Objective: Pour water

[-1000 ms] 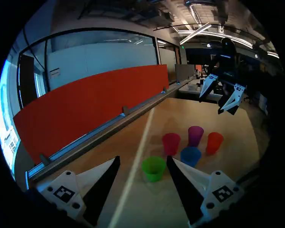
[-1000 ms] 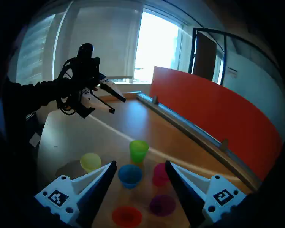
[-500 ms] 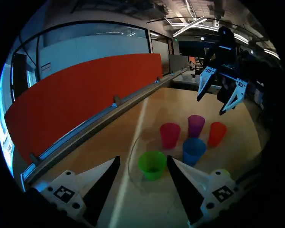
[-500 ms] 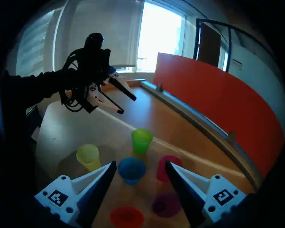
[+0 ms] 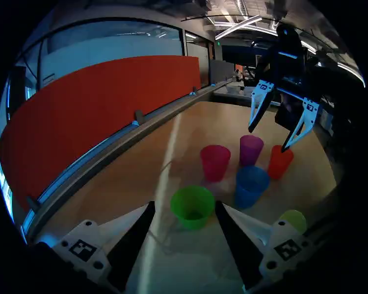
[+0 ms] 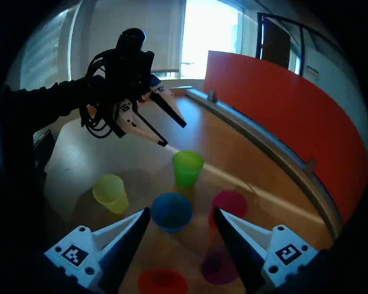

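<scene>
Two grippers checked first: found the left gripper [image 5: 184, 203] gaping wide and empty, the right gripper [image 6: 180, 211] equally wide, gripping nothing. Saw the green cup [image 5: 193, 207] upright on the table [image 5: 184, 264], mouth up, long axis vertical, framed between the left fingertips yet untouched. Judged the left gripper much the nearer to it, needing only to push forward and close. Placed the right gripper high on the far side of the green cup, hanging over the purple cup [image 5: 251, 149] and the orange cup [image 5: 280, 161]. Just beyond the green cup, noted the pink cup [image 5: 215, 162] and the blue cup [image 5: 250, 185], near each other. Off to its right, spotted the yellow cup [image 5: 293, 220]. Could not pick out water in any of them. Reckoned the blue cup, near the green cup's right, likeliest to be nudged by the outer finger. Left of the green cup, well apart, marked the orange partition [image 5: 95, 108] along the table's edge.
</scene>
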The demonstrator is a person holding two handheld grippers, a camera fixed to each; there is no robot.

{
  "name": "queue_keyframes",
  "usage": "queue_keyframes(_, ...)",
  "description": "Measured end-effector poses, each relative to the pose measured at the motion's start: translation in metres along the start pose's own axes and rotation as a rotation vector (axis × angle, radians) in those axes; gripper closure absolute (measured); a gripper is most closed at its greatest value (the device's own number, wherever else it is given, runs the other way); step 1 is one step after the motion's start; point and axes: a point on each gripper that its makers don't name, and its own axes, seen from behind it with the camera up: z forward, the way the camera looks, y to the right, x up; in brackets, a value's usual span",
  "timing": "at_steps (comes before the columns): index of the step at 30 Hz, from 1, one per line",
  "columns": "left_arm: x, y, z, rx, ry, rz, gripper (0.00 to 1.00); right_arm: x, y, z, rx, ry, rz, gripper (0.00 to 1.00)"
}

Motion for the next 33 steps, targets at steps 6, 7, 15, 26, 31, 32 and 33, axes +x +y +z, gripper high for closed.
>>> queue_keyframes(6, -0.011, 0.005, 0.013, -0.031, -0.033, 0.015, 0.09, -0.006, -0.002, 0.010, 0.019, -0.036, -0.012, 0.01)
queue_keyframes(7, -0.012, 0.006, 0.015, -0.035, -0.039, 0.018, 0.09, -0.007, -0.002, 0.011, 0.022, -0.041, -0.014, 0.01)
queue_keyframes(15, -0.023, 0.010, 0.030, -0.061, -0.086, 0.044, 0.09, -0.017, -0.001, 0.023, 0.036, -0.099, -0.030, 0.00)
queue_keyframes(26, -0.036, 0.015, 0.048, -0.085, -0.132, 0.065, 0.09, -0.026, -0.004, 0.034, 0.062, -0.142, -0.054, 0.01)
queue_keyframes(31, -0.037, 0.014, 0.056, -0.085, -0.137, 0.067, 0.09, -0.029, -0.003, 0.036, 0.062, -0.153, -0.061, 0.01)
queue_keyframes(32, -0.038, 0.014, 0.058, -0.087, -0.139, 0.065, 0.09, -0.029, -0.003, 0.037, 0.063, -0.153, -0.062, 0.01)
queue_keyframes(33, -0.038, 0.014, 0.059, -0.089, -0.140, 0.063, 0.09, -0.029, -0.003, 0.037, 0.065, -0.153, -0.063, 0.00)
